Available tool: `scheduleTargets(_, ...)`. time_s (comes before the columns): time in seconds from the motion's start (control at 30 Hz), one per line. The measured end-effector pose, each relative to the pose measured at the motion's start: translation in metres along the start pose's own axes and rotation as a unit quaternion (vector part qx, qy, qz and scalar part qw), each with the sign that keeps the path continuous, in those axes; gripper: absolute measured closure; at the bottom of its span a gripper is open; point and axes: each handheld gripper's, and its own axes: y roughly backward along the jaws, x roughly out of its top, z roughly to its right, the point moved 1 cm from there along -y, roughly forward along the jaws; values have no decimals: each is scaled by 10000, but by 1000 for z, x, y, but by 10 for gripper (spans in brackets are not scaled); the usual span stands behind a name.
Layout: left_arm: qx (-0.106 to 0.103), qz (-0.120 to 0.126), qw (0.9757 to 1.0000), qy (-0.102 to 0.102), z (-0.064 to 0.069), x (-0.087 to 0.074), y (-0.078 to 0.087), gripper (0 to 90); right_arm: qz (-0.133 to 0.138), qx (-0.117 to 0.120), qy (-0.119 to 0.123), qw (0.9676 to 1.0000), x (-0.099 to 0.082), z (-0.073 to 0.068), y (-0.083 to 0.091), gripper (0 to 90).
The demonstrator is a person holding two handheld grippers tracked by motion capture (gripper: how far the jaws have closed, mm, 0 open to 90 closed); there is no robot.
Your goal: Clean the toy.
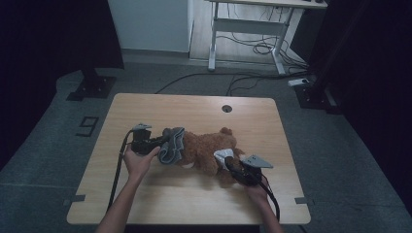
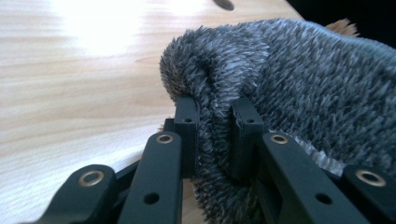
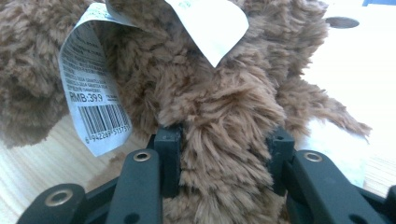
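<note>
We identify a lab: black curtains (image 1: 43, 39), stand bases (image 1: 92, 87), loose floor cables (image 1: 243, 80), a taped floor number (image 1: 87, 126), one bare counter (image 1: 194, 109).

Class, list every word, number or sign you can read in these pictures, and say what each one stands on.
"RMB:39.9": on the white tag of the brown plush toy.
"6 94226" then blurred digits: under the barcode on that tag.
Fine print above the price: too small to read.
Second tag: print too faint to read.
"9": marked on the floor left of the table.

High view dim, dark at edges. Gripper views bright: glare on table (image 2: 84, 42); near jaws soft; white tag (image 3: 212, 25) overexposed.
</note>
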Motion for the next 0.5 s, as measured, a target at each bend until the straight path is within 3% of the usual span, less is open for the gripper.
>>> scheduleTargets(0.1, -180, 285, 9994, 11, 7, 13, 7, 754, -4, -3, 24, 10000, 0, 2, 0, 598)
scheduleTargets(0.13, -342, 368, 9987, -98, 17, 23, 9, 753, -11, -4, 65, 10000, 1, 1, 0, 598)
scheduleTargets(0.2, -443, 349, 9980, -291, 30, 36, 4, 750, -17, 8, 83, 10000, 1, 2, 0, 598)
scheduleTargets(0.23, -443, 349, 9980, -291, 30, 36, 4, 749, -17, 8, 83, 10000, 1, 2, 0, 598)
scheduleTargets(0.37, -563, 100, 9973, -462, 50, 57, -26, 744, -24, -15, 142, 9999, 1, 4, 0, 596)
scheduleTargets(0.5, -494, -436, 9970, -412, 52, 48, -60, 742, -28, -72, 174, 9998, 1, 5, 0, 589)
